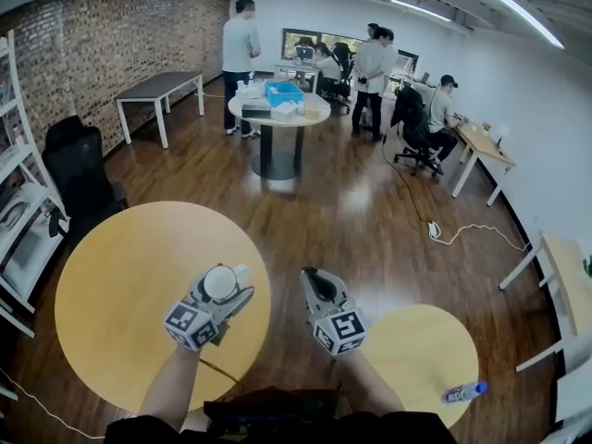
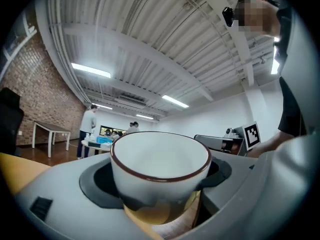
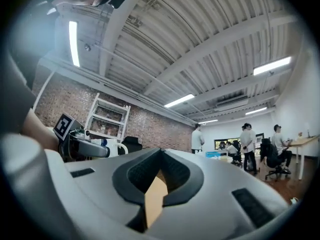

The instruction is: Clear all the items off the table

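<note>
A white cup with a brown rim [image 1: 220, 282] sits between the jaws of my left gripper [image 1: 228, 290], held above the right edge of the big round yellow table [image 1: 120, 294]. In the left gripper view the cup [image 2: 160, 159] fills the gap of that gripper [image 2: 161, 186], and its pads press on the sides. My right gripper [image 1: 311, 276] hangs over the wooden floor between the two yellow tables. Its jaws are shut and hold nothing [image 3: 159, 176]. A plastic bottle with a blue label [image 1: 462, 393] lies at the edge of the small yellow table [image 1: 416, 354].
A black chair [image 1: 79, 169] and white shelving [image 1: 18, 202] stand at the left. Farther back are a round table with a blue box [image 1: 282, 109], a grey table [image 1: 157, 89] and several people at desks. A white cable [image 1: 462, 234] lies on the floor.
</note>
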A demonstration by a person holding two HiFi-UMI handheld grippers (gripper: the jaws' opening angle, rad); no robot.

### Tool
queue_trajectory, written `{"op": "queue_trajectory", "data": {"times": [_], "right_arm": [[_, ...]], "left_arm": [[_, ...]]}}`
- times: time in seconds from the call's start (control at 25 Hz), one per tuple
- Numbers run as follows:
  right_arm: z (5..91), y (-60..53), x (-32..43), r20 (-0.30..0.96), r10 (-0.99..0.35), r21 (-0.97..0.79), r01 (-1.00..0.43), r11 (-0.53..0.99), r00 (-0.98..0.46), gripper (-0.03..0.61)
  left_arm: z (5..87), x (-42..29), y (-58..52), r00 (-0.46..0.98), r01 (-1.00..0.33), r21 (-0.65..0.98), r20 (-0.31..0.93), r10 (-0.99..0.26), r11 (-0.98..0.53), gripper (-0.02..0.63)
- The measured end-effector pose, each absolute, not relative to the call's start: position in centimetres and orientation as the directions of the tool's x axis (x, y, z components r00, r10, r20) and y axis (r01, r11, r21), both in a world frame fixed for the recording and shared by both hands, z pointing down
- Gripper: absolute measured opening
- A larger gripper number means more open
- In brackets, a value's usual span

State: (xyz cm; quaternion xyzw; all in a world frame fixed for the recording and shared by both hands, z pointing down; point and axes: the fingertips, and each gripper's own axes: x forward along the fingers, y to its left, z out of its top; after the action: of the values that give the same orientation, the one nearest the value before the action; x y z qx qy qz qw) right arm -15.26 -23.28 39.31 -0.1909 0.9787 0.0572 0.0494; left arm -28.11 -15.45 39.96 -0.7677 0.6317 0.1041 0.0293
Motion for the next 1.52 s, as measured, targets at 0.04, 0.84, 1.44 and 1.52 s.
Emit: {"op": "queue_trajectory", "data": {"times": [0.04,0.84,1.44,1.52], "right_arm": [[39.4,-22.5,-17.4,-0.117,-0.34,0.096,-0.351,0.931,-0.933,0.005],[40.5,-12.8,-39.6,-0.085,0.155,0.029,0.153,0.988,-0.984,0.005],[43.1,-3.9,-48.9,-0.037,0.497,-0.01,0.498,0.867,-0.867,0.005],[43.9,-2.2,-49.5,-0.026,0.523,-0.019,0.523,0.852,-0.852,0.005]], "left_arm": [[40.0,-30.1,-14.2,0.145,-0.982,0.088,-0.195,-0.97,-0.165,0.414],[41.3,-46.9,3.7,-0.434,-0.899,0.144,-0.167,-0.885,0.413,0.414],[43.6,-49.3,16.1,-0.755,-0.655,0.137,-0.092,-0.649,0.743,0.414],[44.5,-49.9,18.0,-0.778,-0.627,0.139,-0.072,-0.624,0.766,0.414]]}}
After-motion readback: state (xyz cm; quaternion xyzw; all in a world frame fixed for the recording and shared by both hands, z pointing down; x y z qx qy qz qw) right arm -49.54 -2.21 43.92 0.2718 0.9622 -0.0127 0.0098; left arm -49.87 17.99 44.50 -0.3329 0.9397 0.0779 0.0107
